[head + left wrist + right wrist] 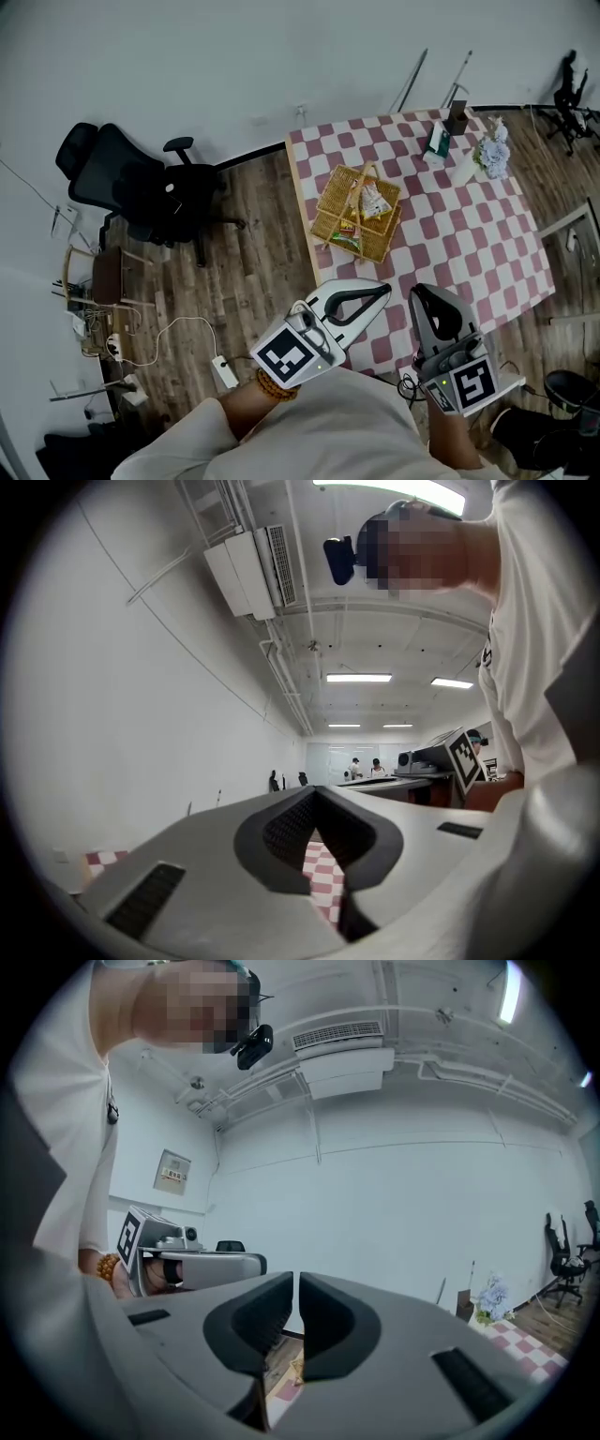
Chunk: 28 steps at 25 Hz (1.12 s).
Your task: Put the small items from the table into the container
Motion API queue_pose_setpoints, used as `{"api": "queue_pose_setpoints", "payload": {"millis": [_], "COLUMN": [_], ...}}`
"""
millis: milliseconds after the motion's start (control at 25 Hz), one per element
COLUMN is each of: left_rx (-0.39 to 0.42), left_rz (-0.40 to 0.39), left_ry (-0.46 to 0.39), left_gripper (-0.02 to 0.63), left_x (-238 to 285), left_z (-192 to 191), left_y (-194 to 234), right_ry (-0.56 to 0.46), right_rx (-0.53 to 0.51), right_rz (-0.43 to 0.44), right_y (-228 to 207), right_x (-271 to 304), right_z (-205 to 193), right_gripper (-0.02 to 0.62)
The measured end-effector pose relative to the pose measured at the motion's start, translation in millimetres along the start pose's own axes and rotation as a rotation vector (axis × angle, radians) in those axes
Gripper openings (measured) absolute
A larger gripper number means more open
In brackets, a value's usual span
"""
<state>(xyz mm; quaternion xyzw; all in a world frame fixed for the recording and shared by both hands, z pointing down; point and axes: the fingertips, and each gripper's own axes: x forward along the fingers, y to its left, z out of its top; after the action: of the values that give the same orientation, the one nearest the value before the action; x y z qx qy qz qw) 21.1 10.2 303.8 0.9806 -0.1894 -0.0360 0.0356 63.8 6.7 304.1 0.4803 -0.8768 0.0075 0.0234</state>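
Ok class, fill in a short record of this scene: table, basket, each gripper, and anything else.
table: pink-and-white checked top
basket: wicker, on the table, a packet inside
left gripper: jaws meet at the tips, nothing held
right gripper: thin slit between the jaws, nothing in it
far end of table: flowers, green box
floor: black chair

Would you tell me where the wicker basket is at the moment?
In the head view, the wicker basket sits on the checkered table near its left edge, well left of the flowers.
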Motion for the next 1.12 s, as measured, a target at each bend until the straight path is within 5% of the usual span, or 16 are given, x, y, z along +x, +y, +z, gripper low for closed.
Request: {"api": "queue_pose_setpoints", "payload": {"millis": [1120], "left_rx": [-0.014], "left_rz": [-0.066], "left_ry": [-0.004], "left_gripper": [0.026], "left_x": [-18], "left_z": [12], "left_y": [-50], "right_ry": [-0.034], "right_rx": [0.021], "right_rz": [-0.023], "right_y": [23], "right_x": [-41], "right_z": [12], "right_gripper": [0.018]}}
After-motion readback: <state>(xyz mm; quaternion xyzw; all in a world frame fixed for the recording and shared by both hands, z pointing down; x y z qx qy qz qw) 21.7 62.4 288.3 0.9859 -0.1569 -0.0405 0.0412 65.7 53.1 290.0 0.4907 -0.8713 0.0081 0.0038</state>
